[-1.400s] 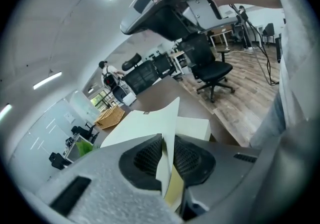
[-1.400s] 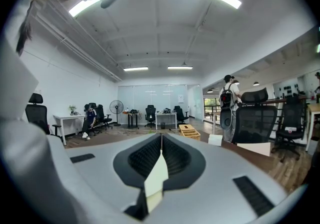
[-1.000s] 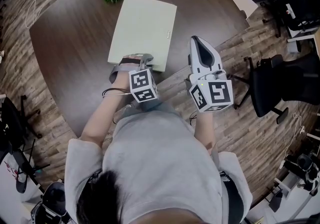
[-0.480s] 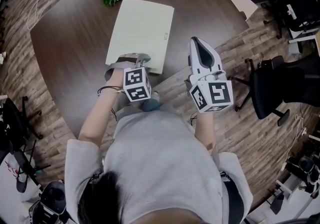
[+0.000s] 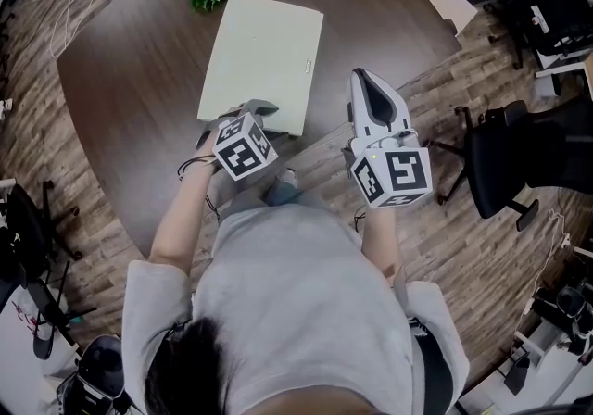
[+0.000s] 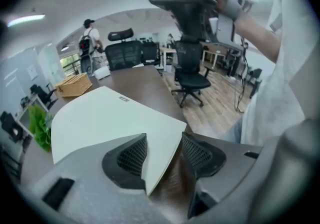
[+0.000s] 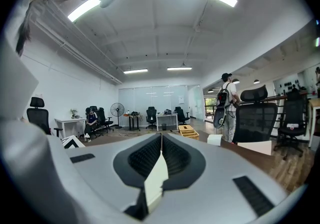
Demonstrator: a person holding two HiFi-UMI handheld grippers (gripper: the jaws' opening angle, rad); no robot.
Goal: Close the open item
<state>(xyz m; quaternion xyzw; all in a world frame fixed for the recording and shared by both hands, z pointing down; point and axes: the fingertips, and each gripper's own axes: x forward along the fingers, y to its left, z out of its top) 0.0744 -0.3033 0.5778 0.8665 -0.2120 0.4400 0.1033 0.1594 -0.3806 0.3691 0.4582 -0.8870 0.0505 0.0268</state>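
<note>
One pale green flat folder [image 5: 264, 61] lies closed on the dark brown round bench [image 5: 130, 107], long axis running away from the person. Only the left gripper view shows its near corner between the left tongs [image 6: 162, 154], just opened wide. Right tongs [image 7: 161, 160] sit closed, seemingly on a pale sliver [image 7: 156, 180].

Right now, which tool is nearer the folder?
Left. The left tool, jaws just opened, straddles the folder at its near corner. The right tool hangs shut off to its right, at the table edge.
</note>
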